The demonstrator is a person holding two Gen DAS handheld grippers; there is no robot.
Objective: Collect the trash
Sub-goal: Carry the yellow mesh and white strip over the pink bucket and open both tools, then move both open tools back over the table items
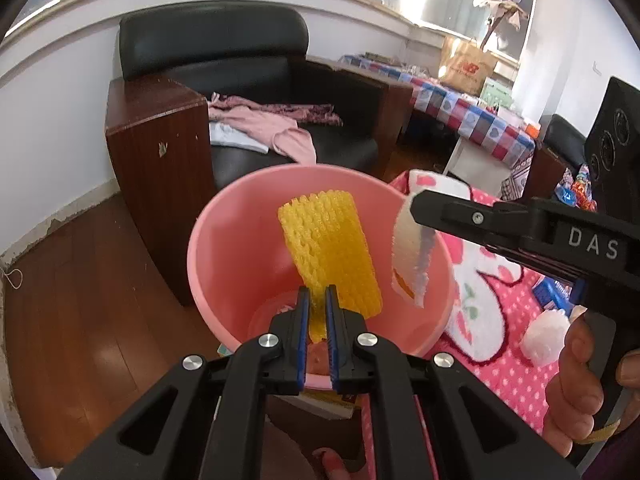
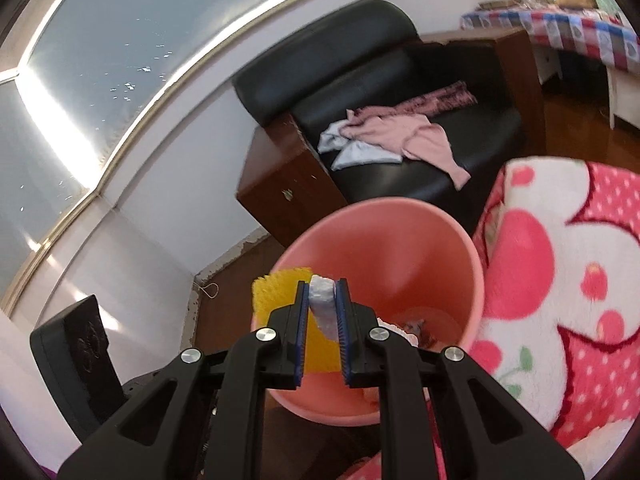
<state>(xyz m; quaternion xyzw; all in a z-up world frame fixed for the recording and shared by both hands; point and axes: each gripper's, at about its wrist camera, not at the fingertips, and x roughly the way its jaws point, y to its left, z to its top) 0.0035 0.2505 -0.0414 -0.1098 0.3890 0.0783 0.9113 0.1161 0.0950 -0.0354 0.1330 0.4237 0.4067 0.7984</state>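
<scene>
While both pieces hang over the pink bin (image 1: 224, 248), releasing is the step: the left gripper (image 1: 318, 304) pinches yellow foam netting (image 1: 330, 256), the right gripper (image 2: 322, 304) pinches white foam wrap (image 2: 323, 300). Spread the fingers only once centred above the opening, clear of the rim.

bucket (image 1: 224, 264): smooth pink plastic | yellow net (image 1: 332, 256): foam mesh | armchair (image 1: 224, 52): glossy black leather | floor (image 1: 72, 320): polished wood

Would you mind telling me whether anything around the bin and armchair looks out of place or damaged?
Yes. Pink and white clothes lie crumpled on the black armchair seat instead of folded away, and the baseboard paint by the wooden floor is chipped and peeling. The pink bin itself stands upright.
</scene>
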